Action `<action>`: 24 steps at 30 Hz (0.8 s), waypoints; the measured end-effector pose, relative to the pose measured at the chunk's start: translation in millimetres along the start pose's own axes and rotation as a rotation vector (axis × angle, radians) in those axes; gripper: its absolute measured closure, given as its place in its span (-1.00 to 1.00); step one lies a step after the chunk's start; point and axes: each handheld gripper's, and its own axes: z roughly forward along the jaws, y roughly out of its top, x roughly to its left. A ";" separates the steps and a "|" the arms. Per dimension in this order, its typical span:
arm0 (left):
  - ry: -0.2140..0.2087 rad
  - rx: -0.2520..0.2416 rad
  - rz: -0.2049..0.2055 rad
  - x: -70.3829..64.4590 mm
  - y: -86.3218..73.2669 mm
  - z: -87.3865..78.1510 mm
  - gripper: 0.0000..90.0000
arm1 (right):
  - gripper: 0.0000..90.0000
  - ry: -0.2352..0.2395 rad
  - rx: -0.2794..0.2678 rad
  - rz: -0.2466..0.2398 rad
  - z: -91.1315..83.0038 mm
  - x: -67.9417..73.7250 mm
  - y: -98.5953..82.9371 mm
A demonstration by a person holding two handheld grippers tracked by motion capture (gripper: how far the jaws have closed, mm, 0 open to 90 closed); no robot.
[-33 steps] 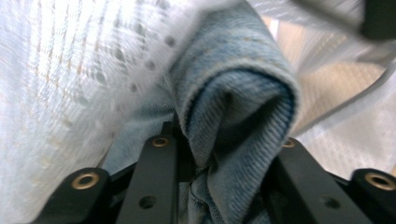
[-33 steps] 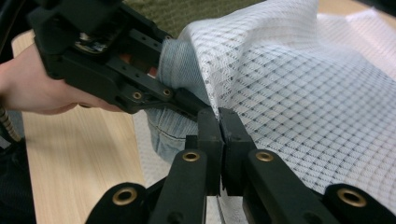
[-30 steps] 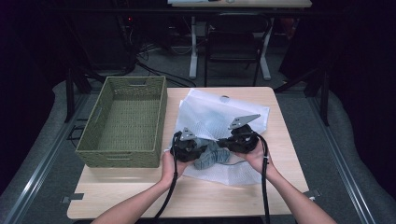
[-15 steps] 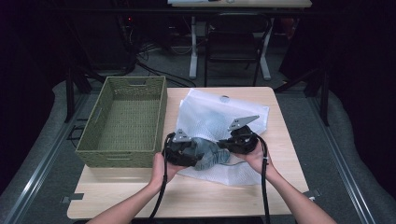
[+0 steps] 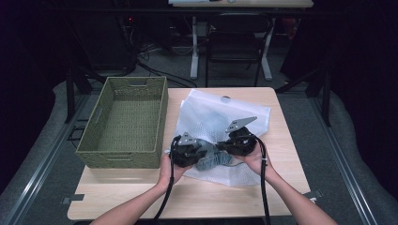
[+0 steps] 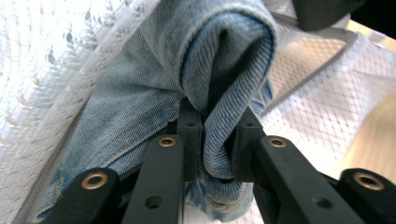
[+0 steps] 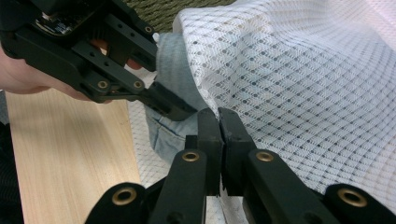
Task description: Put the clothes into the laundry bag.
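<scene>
pinching a fold of blue denim (image 6: 219, 116), the left gripper (image 6: 215, 140) has its jaws drawn in close on either side of the cloth, which bulges up between them and rolls over at the top. the denim sits at the mouth of a white mesh bag (image 6: 317, 112), whose netting lies to both sides of it in the left gripper view. from above, the left gripper (image 5: 187, 151) and the right gripper (image 5: 240, 140) face each other over the near part of the table (image 5: 234, 197), with the grey-blue denim (image 5: 213, 159) bunched between them on the mesh bag (image 5: 211, 115).

the right gripper (image 7: 218, 128) has its jaws pressed together, nipping the edge of the white mesh (image 7: 299, 79) with hardly any gap between them. just beyond it, the other gripper (image 7: 116, 70) reaches in from the upper left, its tips against the pale denim (image 7: 175, 84) that shows under the netting's edge.

a green woven basket (image 5: 124, 122) stands on the left of the table, just beside the bag.

compared with half a second ago, the left gripper has slid a little to the right, closer to its partner, and the denim bundle between them looks more squeezed up. the right gripper and the basket sit where they were.
</scene>
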 end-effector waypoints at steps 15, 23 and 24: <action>0.081 -0.076 -0.031 10.6 13.7 16.8 0.78 | 0.97 0.042 -0.092 0.038 -14.1 -5.4 5.7; 0.053 -0.049 -0.034 14.2 13.1 13.6 0.32 | 0.97 0.030 -0.018 0.039 -1.6 -7.1 -1.5; 0.046 -0.040 -0.035 12.3 12.0 10.1 0.25 | 0.97 0.028 -0.021 0.036 -2.0 -7.3 -1.9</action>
